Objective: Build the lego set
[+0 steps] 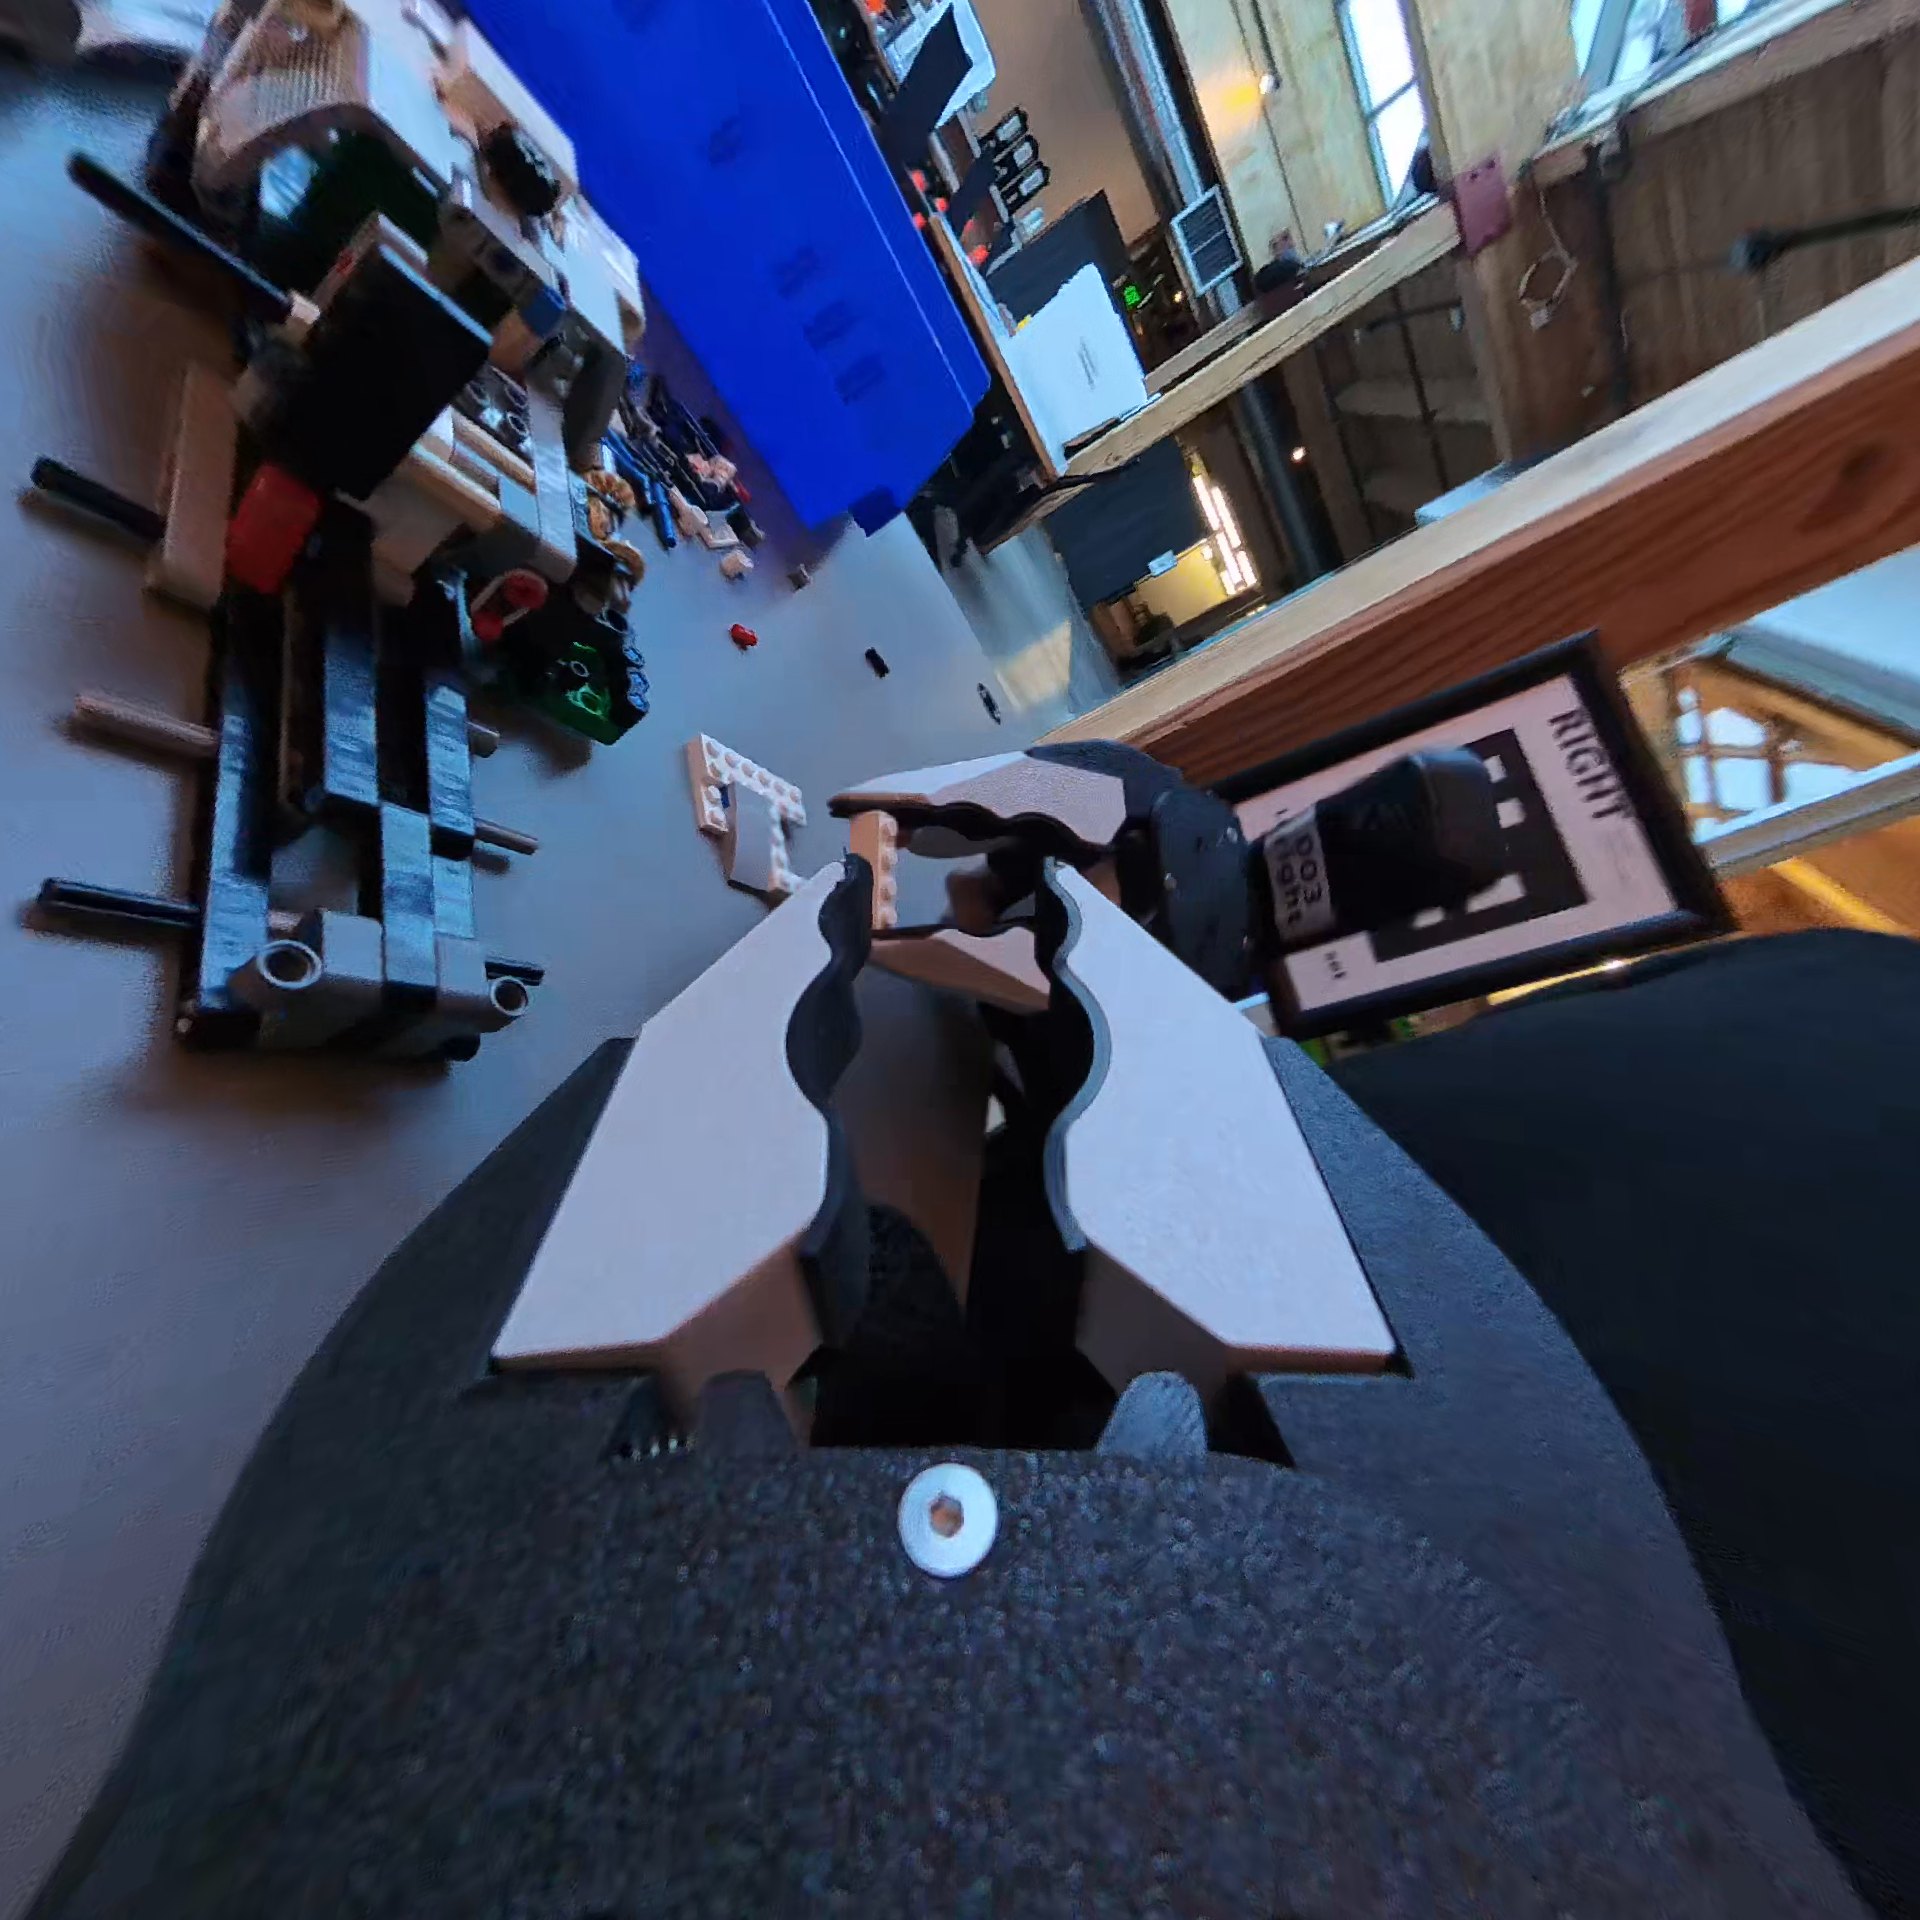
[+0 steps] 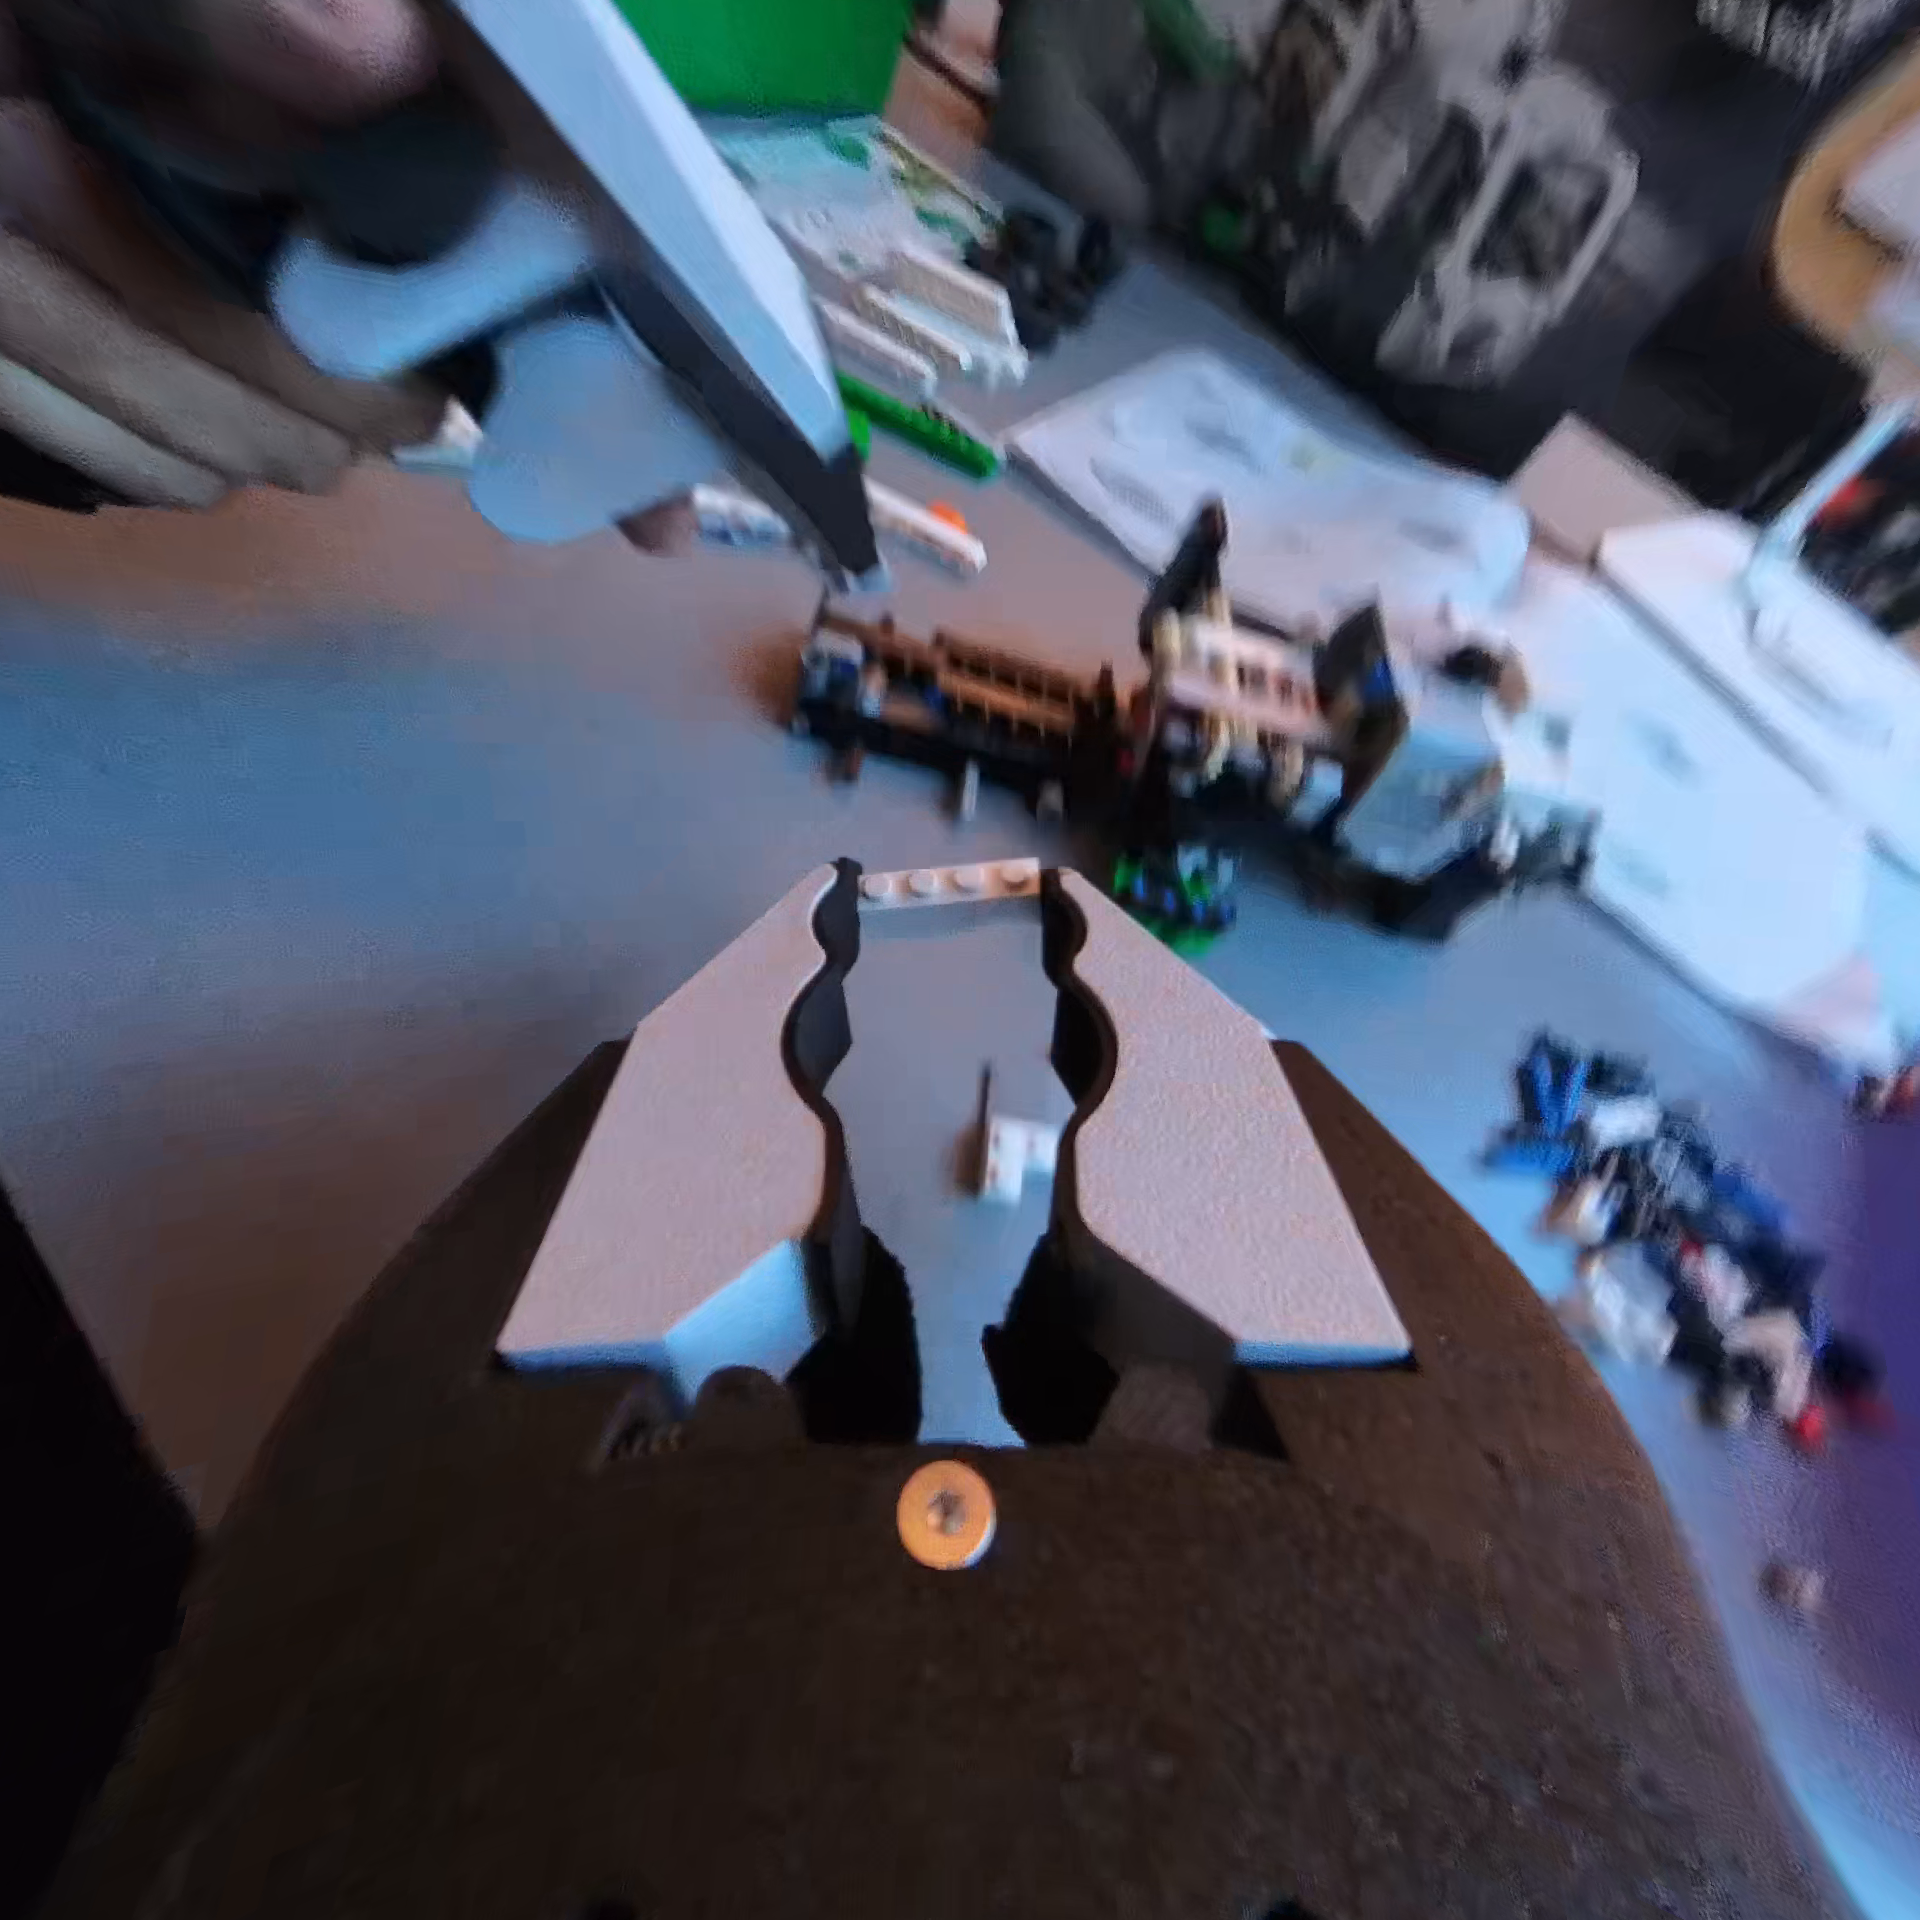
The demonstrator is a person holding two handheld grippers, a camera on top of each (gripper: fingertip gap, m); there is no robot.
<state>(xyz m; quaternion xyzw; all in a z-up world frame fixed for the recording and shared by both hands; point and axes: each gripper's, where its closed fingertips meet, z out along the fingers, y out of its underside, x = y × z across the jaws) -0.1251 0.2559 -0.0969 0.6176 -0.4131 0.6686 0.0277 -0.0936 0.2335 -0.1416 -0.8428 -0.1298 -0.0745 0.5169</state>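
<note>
My right gripper (image 2: 951, 883) is shut on a white four-stud plate (image 2: 951, 883), gripped by its ends and held above the grey table. In the left wrist view the right gripper (image 1: 860, 873) comes in from the right, and the plate (image 1: 878, 868) sits just beyond my left fingertips. My left gripper (image 1: 951, 873) is open and empty, its jaws about a plate length apart. One of its fingers (image 2: 727, 270) shows blurred at the upper left of the right wrist view. The partly built black and grey model (image 1: 343, 831) lies on the table (image 1: 260, 1195), also seen in the right wrist view (image 2: 1039, 707).
A white plate assembly (image 1: 748, 810) lies on the table near the grippers. A green and black piece (image 1: 582, 696) sits by the model. A blue bin (image 1: 779, 260) stands behind. A pile of loose pieces (image 2: 1683, 1247) lies at the right, an open booklet (image 2: 1247, 468) farther back. One gripper's finger ends stand about 6 cm off the other's.
</note>
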